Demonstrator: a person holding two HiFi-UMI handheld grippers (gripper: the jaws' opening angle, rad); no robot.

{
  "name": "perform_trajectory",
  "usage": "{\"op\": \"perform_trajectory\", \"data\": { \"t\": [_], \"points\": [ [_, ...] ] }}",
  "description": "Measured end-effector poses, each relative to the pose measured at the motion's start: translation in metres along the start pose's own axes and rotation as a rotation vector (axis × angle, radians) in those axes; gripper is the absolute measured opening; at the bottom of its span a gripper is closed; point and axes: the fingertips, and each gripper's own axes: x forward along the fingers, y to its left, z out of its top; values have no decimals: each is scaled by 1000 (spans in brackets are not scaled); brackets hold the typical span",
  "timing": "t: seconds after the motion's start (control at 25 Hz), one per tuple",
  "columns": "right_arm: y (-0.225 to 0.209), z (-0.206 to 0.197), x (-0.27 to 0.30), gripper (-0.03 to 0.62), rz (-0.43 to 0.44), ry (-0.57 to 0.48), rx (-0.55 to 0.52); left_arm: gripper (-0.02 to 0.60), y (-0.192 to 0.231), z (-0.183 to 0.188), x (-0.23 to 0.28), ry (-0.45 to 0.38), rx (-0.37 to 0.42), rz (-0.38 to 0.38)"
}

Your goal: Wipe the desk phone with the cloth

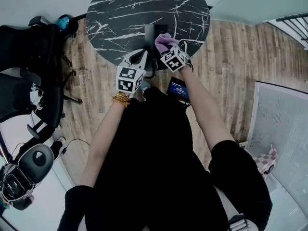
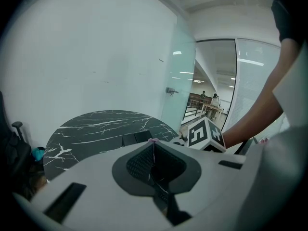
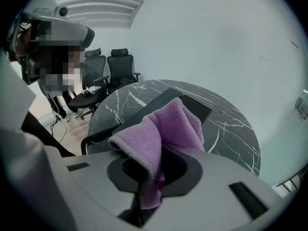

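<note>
One purple cloth (image 3: 163,129) is pinched in the right tongs (image 3: 154,170), bunched just above the desk phone (image 1: 150,35) on the marbled surface (image 1: 125,13), apparently poised to wipe. The left tongs (image 2: 154,158), pressed together and empty, hang beside them, out of the way.

I look down on a round black marble table (image 1: 144,13) on a wood plank floor (image 1: 231,66); black office chairs (image 1: 29,81) stand left, a white wall (image 2: 96,57) and glass partition (image 2: 216,81) behind
</note>
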Motion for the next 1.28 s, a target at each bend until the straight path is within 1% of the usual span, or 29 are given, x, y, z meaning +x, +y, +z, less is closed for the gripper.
{"op": "perform_trajectory", "data": {
  "t": [0.16,0.56,0.72,0.96,1.16,1.24,1.28],
  "points": [
    [10,-7,0,58,41,20,-11,15,-4,-1,0,4,5,-7],
    [38,-30,-3,58,124,78,-55,15,-29,-5,5,20,38,-66],
    [41,-36,-4,58,156,89,-23,15,-30,-4,-1,15,47,-57],
    [43,-38,-2,58,140,91,16,15,-20,-12,-16,14,37,-28],
    [43,-44,-7,58,104,119,-41,14,-23,-14,-35,-10,31,-15],
    [41,-43,-15,58,97,100,-7,15,-24,-15,-43,-24,24,-9],
    [39,-37,-22,58,91,62,33,14,-24,-16,-47,-31,21,-6]
  ]
}}
